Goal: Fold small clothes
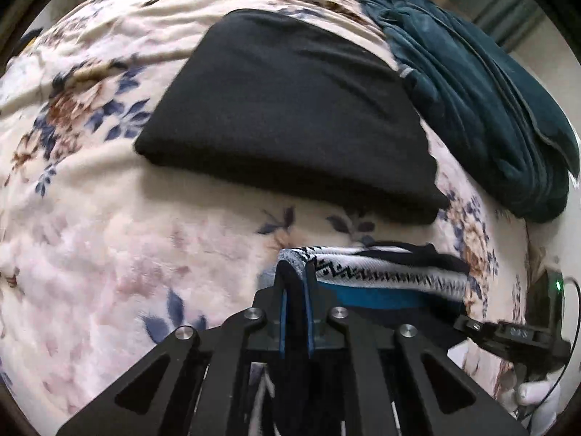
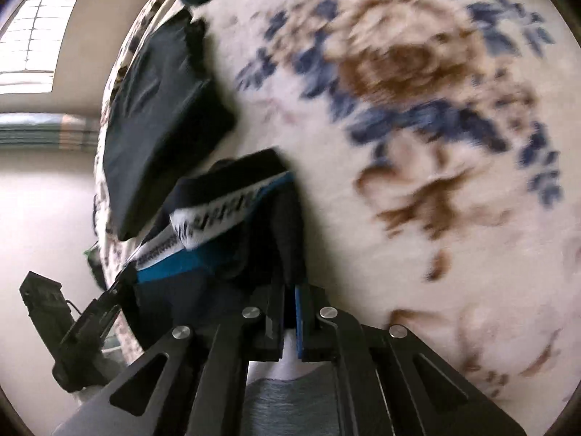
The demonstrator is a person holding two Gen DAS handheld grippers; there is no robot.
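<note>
Underwear (image 1: 390, 276), a small dark navy pair with a white waistband carrying a black zigzag pattern and a bright blue stripe below it, is stretched between the two grippers just above the floral blanket (image 1: 109, 218). From the left wrist camera its long axis runs across the picture, left to right, with the patterned band on the upper edge and the blue stripe beneath. The left gripper (image 1: 296, 279) has its two blue-lined fingers pressed close together on the left end of the waistband, the cloth pinched between them. At the far right end of the garment the other tool's black tip meets the fabric, with a white-gloved hand (image 1: 533, 396) behind it.

From the right wrist camera the same garment (image 2: 225, 218) runs away from the right gripper (image 2: 290, 290) toward the upper left, and the right gripper's fingers are clamped together on a dark fold of it. That view is blurred, so finer detail of the grip is hard to read.

Beyond the underwear, a folded black garment (image 1: 290, 116) lies flat on the blanket, near but not touching. A crumpled dark teal garment (image 1: 483, 98) lies along its right side, at the blanket's edge.
</note>
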